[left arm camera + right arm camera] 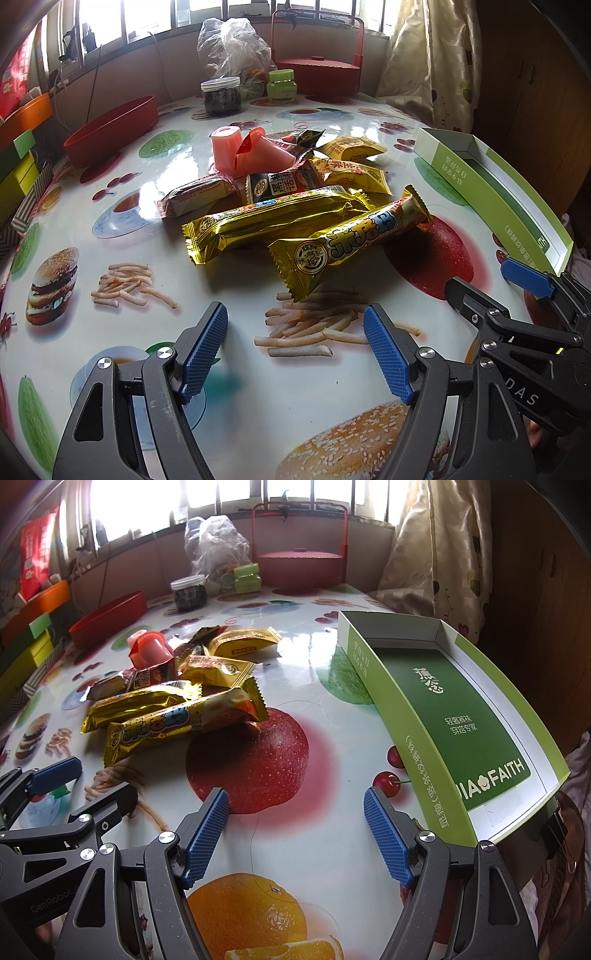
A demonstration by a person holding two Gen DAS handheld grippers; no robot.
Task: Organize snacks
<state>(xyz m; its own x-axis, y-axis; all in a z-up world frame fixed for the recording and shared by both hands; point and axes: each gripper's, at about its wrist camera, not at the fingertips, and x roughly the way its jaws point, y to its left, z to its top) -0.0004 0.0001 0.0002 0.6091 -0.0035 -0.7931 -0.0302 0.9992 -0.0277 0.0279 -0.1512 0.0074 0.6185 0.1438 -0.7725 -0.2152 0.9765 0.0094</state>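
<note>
Both grippers are hanging low over the surface (332,122), which is wearing a shiny cloth with pictures of burgers, fries and fruit. The left gripper (295,354) is standing wide apart with nothing between its blue pads, and it is pointing at the pile of snacks at 12 o'clock. The right gripper (295,834) is spread wide too and is holding nothing. It is pointing over the big red apple picture.

The snacks are sitting in one heap near the middle of the surface. A long gold bar with blue letters (351,243) is lying closest to the left gripper, leaning on a second gold bar (266,221) just behind it. Behind those, a red and brown packet (195,199) and a dark packet (280,182) are lying side by side. Two yellow packets (351,162) are sitting at about 1 o'clock in the heap. Pink jelly cups (243,151) are sitting at the far side of the heap, though I cannot tell how many.

An open green box (454,716) is sitting at 2 o'clock from the right gripper, well apart from the snacks, with no snacks inside it. A red tray (110,129) is resting at 10 o'clock from the left gripper. Far off at 12 o'clock, a dark jar (221,96), a small green jar (281,85), a clear plastic bag (232,48) and a red basket with a tall handle (317,70) are standing by the window.
</note>
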